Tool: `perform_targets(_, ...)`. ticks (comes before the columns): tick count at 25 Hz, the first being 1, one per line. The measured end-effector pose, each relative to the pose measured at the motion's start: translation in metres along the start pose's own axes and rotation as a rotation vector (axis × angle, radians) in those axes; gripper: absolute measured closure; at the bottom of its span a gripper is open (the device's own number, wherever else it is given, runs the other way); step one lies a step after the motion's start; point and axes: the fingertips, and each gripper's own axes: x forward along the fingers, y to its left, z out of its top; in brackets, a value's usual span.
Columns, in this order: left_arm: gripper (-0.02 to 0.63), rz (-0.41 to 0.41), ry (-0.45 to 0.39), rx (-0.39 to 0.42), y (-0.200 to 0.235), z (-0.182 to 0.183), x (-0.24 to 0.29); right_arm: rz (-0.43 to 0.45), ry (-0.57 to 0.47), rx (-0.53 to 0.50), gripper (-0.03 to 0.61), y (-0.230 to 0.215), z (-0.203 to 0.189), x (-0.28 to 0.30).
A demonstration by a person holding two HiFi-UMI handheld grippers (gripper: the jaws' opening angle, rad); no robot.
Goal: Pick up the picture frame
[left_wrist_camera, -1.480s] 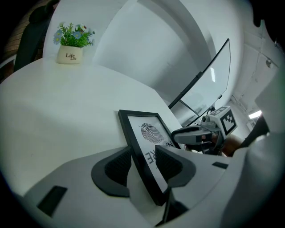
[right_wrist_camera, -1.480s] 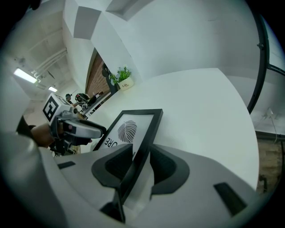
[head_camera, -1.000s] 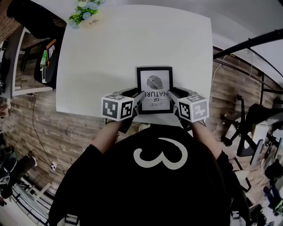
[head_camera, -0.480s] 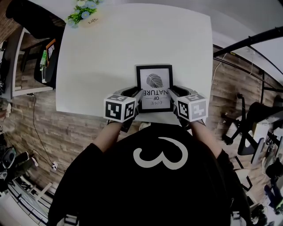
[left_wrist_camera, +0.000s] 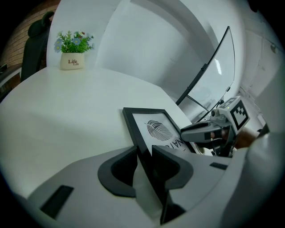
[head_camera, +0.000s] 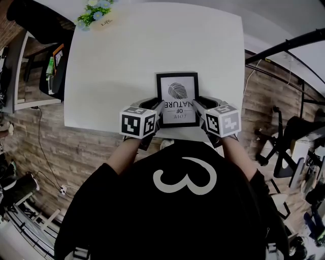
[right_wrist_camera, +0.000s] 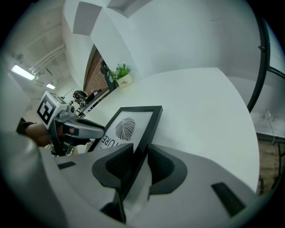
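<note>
The frame (head_camera: 177, 99) sits at the near edge of the tabletop (head_camera: 127, 61), about midway along it, print side up. The left gripper (head_camera: 158, 109) is on its left side and the right gripper (head_camera: 197, 105) on its right.

The grasp looks made. The left gripper's jaws have just been closing, and its own view shows the frame's black left rail between them with both pads against it. The right gripper view shows the same on the other side: the right rail runs between the jaws and is pinched by both. What I judge is left is the lift itself. The frame's far edge appears to rest on the tabletop, and I cannot tell whether the near end is clear of the surface yet. Raising both hands together and evenly should finish the job. An uneven pull could twist the frame out of one pinch.

The head view gives the layout: both grippers flank the frame, with a plant pot (head_camera: 96, 15) well apart at the far left corner. But the marker cubes cover the jaws there, so it says nothing of the grip. Only the gripper views show pad contact on the rails. Each also catches the opposite gripper across the print, and the left gripper view shows the pot's lettering.
</note>
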Motion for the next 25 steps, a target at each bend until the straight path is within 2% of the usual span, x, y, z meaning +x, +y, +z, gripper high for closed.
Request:
perform_targets(17,0.506,0.032,0.001,-0.012,0.0002,0.0006,-0.0004,-0.049,-0.024,-0.002,0.469,0.0010,0.0006,-0.0006)
perform_targets(25,0.511,0.028,0.002,-0.026,0.0015,0.0005,-0.0006,-0.063,-0.035,0.033,0.472,0.0007,-0.0005,-0.0005)
